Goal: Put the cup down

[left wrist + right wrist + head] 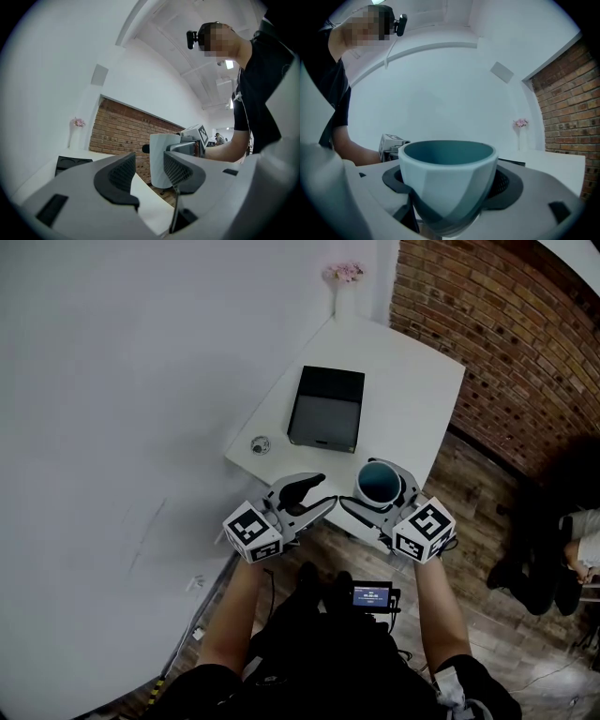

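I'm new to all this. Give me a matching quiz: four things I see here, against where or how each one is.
Things:
1. cup
2. black tray
3. flowers
4. left tool

Places or states:
A. far end of the table
B. gripped in the right tool
C. nothing between its jaws
D. middle of the table

Pairs: 1-B, 2-D, 3-A, 4-C

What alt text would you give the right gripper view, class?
A pale cup with a teal inside is clamped upright between the dark pads of the right gripper. Behind: a white table, white wall and brick wall.
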The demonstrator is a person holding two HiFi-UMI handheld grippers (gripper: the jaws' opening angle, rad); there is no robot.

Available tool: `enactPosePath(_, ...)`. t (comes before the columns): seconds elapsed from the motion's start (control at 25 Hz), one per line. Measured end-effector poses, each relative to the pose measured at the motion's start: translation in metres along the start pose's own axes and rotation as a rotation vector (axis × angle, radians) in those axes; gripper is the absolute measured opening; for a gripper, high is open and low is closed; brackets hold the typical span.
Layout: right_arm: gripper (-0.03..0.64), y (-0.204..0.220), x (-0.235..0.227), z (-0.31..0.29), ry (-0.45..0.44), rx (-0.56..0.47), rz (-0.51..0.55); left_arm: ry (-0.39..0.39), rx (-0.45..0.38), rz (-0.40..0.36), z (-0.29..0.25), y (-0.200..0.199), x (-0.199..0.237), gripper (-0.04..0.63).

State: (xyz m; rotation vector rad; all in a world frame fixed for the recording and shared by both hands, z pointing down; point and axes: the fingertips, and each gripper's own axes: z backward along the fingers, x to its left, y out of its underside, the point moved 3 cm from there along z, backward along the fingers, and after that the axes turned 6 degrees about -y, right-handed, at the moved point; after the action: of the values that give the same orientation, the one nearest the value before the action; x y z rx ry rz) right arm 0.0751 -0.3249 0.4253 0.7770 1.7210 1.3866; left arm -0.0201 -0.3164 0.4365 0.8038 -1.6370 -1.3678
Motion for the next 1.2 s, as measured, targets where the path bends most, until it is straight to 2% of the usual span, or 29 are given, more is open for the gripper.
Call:
enactPosePath(0.28, 0.410, -0.011, -0.060, -0.028, 0.085, -0.022, 0.023, -0.017, -0.008, -0.001, -0.016, -0.005, 0.032, 0.193)
enactPosePath(0.52, 0.410, -0.013, -0.121, -0.059, 0.139, -0.048, -0.003, 0.000, 0.020, -0.061, -0.028, -0.005, 0.053, 0.193)
enactPosePath(1.2, 0.410, 0.016, -0.255, -0.142, 0.216, -0.030, 0.061, -0.012, 0.029, -0.025, -0.047, 0.021, 0.097, 0.193)
